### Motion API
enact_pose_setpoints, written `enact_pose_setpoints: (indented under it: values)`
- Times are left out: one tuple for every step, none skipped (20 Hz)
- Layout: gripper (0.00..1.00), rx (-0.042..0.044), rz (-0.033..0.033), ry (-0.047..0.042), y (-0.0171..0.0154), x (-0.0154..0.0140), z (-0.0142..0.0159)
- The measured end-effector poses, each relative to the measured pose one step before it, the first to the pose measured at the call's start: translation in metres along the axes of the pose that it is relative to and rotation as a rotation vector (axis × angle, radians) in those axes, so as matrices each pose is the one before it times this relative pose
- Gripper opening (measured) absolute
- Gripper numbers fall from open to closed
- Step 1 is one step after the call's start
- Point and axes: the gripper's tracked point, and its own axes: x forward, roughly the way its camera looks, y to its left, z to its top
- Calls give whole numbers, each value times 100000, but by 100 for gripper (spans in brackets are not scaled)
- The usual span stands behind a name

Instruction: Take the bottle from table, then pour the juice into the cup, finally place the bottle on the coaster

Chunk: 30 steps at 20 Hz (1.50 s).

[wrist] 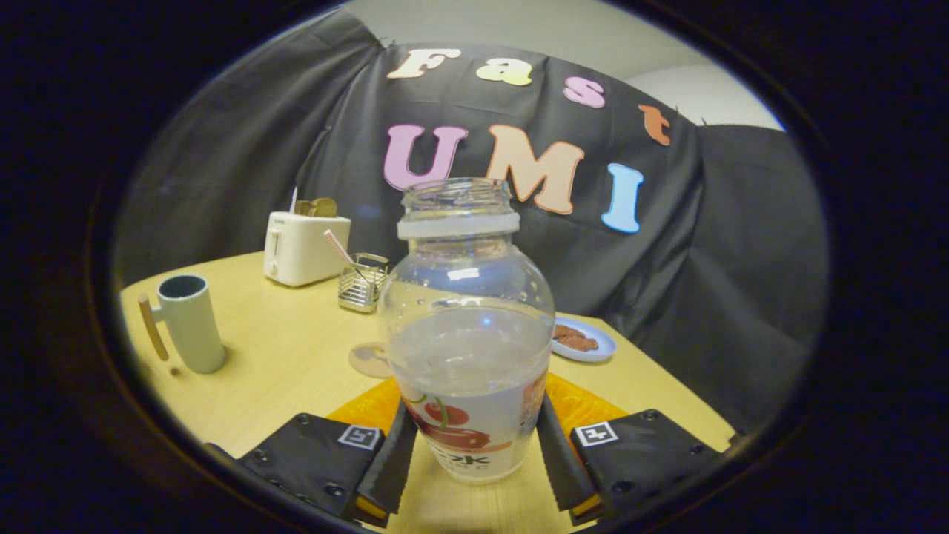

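Clear plastic makes up the bottle (468, 326), which stands upright between the 2 fingers of the gripper (471, 452), its cap off and its wide mouth open at the top. Both fingers press against the lower, labelled part of the bottle, 1 on each side, so the gripper holds it at a narrow spread. Pale liquid fills roughly the lower half of the bottle. Whether its base touches the table (289, 356) or sits just above it cannot be told.

Beyond the fingers and off to the left, a pale cup (189, 322) with a wooden handle stands on the table, well apart from the bottle. A round, light coaster (368, 360) lies flat just behind the bottle on its left side, partly hidden by it. An orange mat (586, 404) shows under and behind the bottle. Farther back stand a white toaster (305, 247) and, just beside it, a small metal holder (362, 282) with a striped straw. To the right, a small plate (586, 341) carries brown food.
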Motion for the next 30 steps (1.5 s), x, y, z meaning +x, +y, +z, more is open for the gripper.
enact_pose_setpoints:
  values:
    - [79, -3057, -1117, -655, -25, -45, 387]
    - [79, -2745, -1064, -422, -49, 7, 187]
    - [79, -2768, -1115, -316, -91, -42, 344]
    - [79, -2925, -1093, -593, -107, -68, 212]
    - [79, -2837, -1175, -878, -43, 22, 453]
    - [79, -2775, -1287, -996, -176, 79, 420]
    - [79, -2783, -1332, -986, -222, -24, 601]
    - [79, -2631, -1370, -1248, -293, 44, 561]
    - [79, -2828, -1602, -1116, -405, -79, 584]
    - [79, -3094, -1280, -1261, -361, 1, 566]
    - [79, -3476, -1224, -1297, -337, 31, 682]
    - [79, -3868, -1540, -1627, -388, 145, 721]
    - [79, -4545, -1518, -1486, -379, 15, 752]
    - [79, -4248, -1579, -1660, -335, 116, 665]
    - [79, -3359, -1182, -1459, -331, 39, 664]
    - [79, -2619, -476, -1378, -10, 177, 619]
    - [79, -2409, -96, -1285, 75, 45, 688]
    - [79, -2168, -497, -1219, -86, 38, 594]
    - [79, -2192, -778, -1379, -70, 62, 617]
    - [79, -2164, -982, -1070, -148, 125, 444]
    - [79, -2014, -733, -1084, -56, -2, 471]
    - [79, -1924, -260, -852, 106, 156, 453]
    - [79, -1794, -298, -707, 140, 156, 541]
    - [79, -1773, -306, -800, 226, 9, 266]
    - [79, -1899, -291, -786, 142, 80, 493]
    - [79, -2051, 15, -715, 63, 238, 403]
    - [79, -2108, 395, -698, 410, 85, 233]
    - [79, -2029, 558, -781, 479, 17, 286]
    - [79, -2118, 610, -849, 348, -20, 438]
    - [79, -2174, 251, -802, 208, 126, 663]
